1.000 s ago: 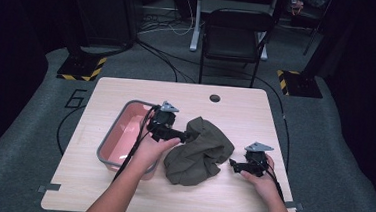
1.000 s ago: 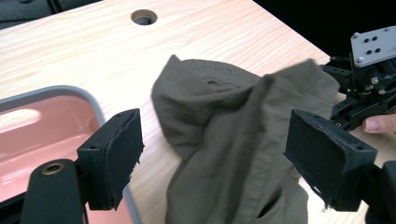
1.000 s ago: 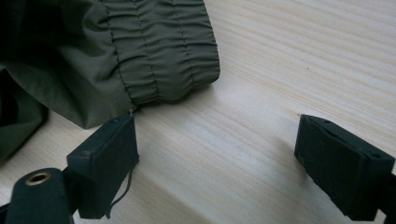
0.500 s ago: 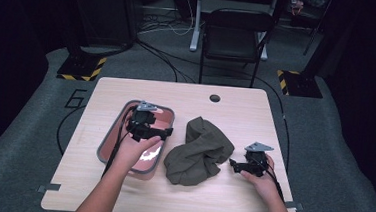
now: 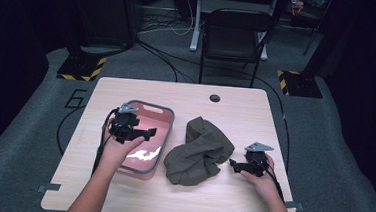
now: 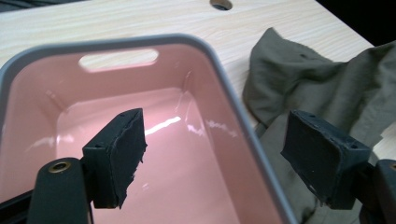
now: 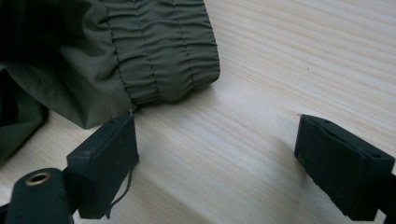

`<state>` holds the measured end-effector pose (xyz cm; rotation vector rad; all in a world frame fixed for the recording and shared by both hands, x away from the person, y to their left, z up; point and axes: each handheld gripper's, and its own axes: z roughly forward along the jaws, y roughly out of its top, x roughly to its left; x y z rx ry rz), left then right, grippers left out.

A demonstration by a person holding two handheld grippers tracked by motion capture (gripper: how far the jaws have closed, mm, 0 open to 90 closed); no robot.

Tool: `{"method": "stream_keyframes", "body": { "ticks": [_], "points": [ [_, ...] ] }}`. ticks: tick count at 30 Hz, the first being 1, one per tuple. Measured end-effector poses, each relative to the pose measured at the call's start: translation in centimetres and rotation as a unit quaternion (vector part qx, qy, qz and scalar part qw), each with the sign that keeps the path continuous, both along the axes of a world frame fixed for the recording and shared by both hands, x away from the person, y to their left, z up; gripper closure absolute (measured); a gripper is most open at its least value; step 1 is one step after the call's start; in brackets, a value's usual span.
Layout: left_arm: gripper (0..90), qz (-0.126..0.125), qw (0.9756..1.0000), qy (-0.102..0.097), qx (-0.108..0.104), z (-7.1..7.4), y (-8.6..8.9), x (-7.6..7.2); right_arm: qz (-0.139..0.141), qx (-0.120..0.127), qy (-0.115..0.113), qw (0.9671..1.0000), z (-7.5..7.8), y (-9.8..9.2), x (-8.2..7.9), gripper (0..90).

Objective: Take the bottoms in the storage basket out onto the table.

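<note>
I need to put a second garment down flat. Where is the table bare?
Bare wood runs along the far edge of the table, around the round hole, and along the near edge. The middle is crowded: pink bin, olive garment.

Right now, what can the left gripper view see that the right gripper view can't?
The left gripper view has the pink bin with its grey rim and handle slot, right under its open tool, plus a round hole in the table at the far edge. The right gripper view has the cloth's gathered elastic band up close, with its own tool open over bare wood. Both see the olive green cloth and the light wooden table.
</note>
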<state>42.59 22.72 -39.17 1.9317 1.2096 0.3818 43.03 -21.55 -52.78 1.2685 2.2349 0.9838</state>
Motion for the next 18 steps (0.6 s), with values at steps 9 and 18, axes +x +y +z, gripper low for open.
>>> {"method": "stream_keyframes", "body": {
  "ticks": [9, 18],
  "points": [
    [21.0, 0.026, 0.9996, 0.008, -0.005, -1.3, 2.2, -0.4, 0.000, 0.000, 0.000, 1.0000, 0.0, 0.0, 0.0, 12.6],
    [14.9, 0.024, 0.9992, 0.028, -0.018, -2.2, 2.2, -0.4, 0.000, 0.000, 0.000, 1.0000, 0.0, 0.0, 0.0, 12.6]
  ]
}}
